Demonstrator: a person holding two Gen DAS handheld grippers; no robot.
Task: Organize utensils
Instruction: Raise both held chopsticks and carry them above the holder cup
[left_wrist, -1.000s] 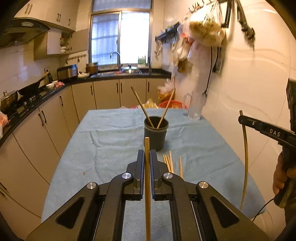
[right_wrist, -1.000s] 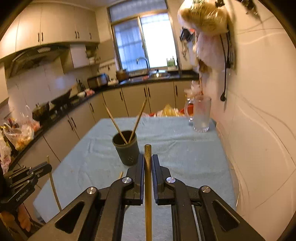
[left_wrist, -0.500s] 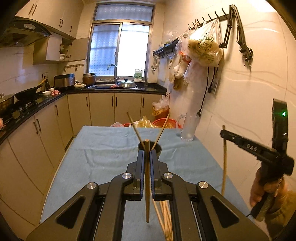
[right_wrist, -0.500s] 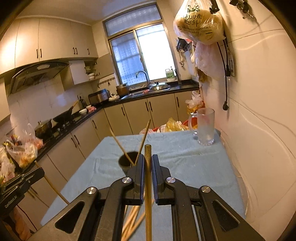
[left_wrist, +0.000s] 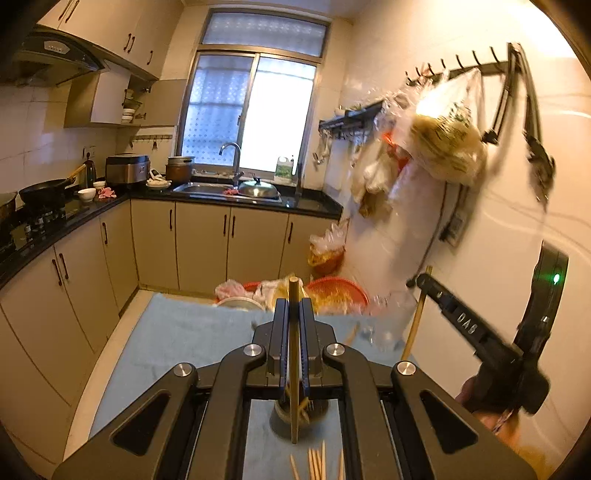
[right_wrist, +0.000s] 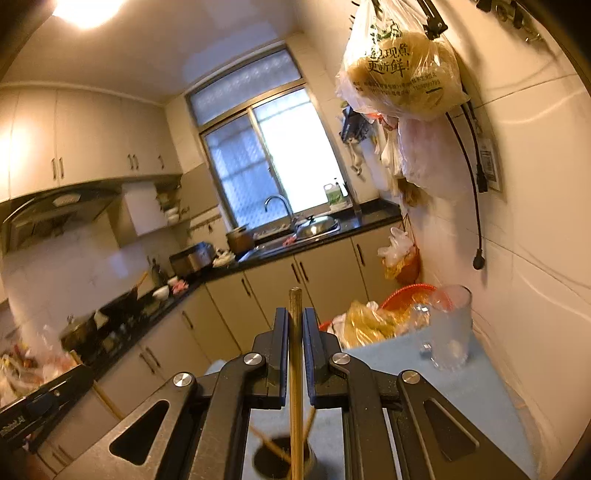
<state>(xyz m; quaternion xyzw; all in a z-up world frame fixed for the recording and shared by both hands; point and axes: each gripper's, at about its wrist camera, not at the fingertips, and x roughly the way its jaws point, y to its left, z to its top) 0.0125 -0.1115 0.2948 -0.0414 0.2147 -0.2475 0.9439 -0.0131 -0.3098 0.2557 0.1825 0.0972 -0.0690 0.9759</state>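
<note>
My left gripper (left_wrist: 293, 314) is shut on a wooden chopstick (left_wrist: 294, 369) that hangs down over the dark utensil cup (left_wrist: 299, 415), seen below between the gripper's arms. My right gripper (right_wrist: 295, 325) is shut on another chopstick (right_wrist: 295, 398), its lower end over the same cup (right_wrist: 282, 461), which holds two chopsticks. Several loose chopsticks (left_wrist: 317, 463) lie on the blue cloth just near the cup. The right gripper also shows in the left wrist view (left_wrist: 419, 282), and the left gripper's body shows at the left edge of the right wrist view.
The table is covered with a blue cloth (left_wrist: 184, 332). A clear glass mug (right_wrist: 448, 328) stands at the far right by the tiled wall. Red baskets and plastic bags (left_wrist: 332, 291) sit beyond the table's far edge. Bags hang from wall hooks (right_wrist: 402, 66).
Both grippers have risen and moved forward over the cup, so the cup now shows below between their arms. Each chopstick now hangs above the cup's mouth.
</note>
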